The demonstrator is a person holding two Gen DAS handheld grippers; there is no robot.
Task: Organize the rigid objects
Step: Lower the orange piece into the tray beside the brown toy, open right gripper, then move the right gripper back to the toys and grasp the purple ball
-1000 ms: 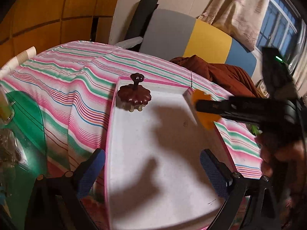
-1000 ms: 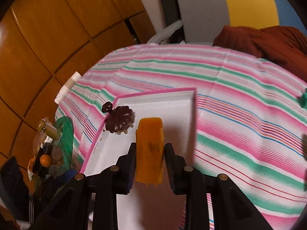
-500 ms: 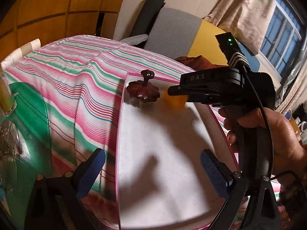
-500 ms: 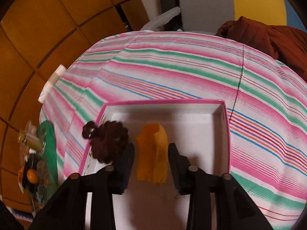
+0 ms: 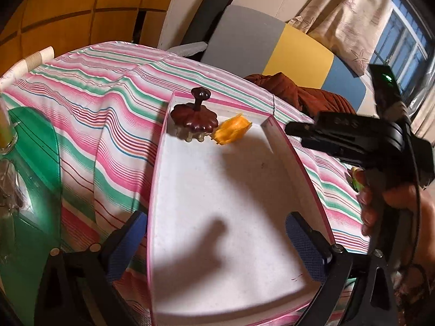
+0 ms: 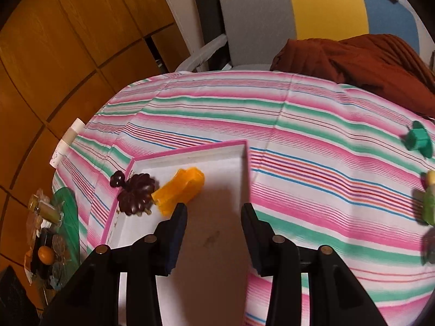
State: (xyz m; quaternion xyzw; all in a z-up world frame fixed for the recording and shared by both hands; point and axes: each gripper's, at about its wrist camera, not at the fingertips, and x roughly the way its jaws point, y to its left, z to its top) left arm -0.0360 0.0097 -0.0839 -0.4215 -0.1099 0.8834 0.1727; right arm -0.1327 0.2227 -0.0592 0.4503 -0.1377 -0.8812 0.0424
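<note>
Orange piece [image 6: 179,191] dropped into tray [image 6: 190,153]; two pieces there; both claws apart, empty.

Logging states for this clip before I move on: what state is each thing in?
Orange piece: released, lying in the tray beside the brown piece.
Brown piece: upright, in the tray's far corner.
Tray: on the striped cloth, holding two pieces.
Green piece: outside the tray, on the cloth.
Right gripper: open, empty.
Left gripper: open, empty.
</note>
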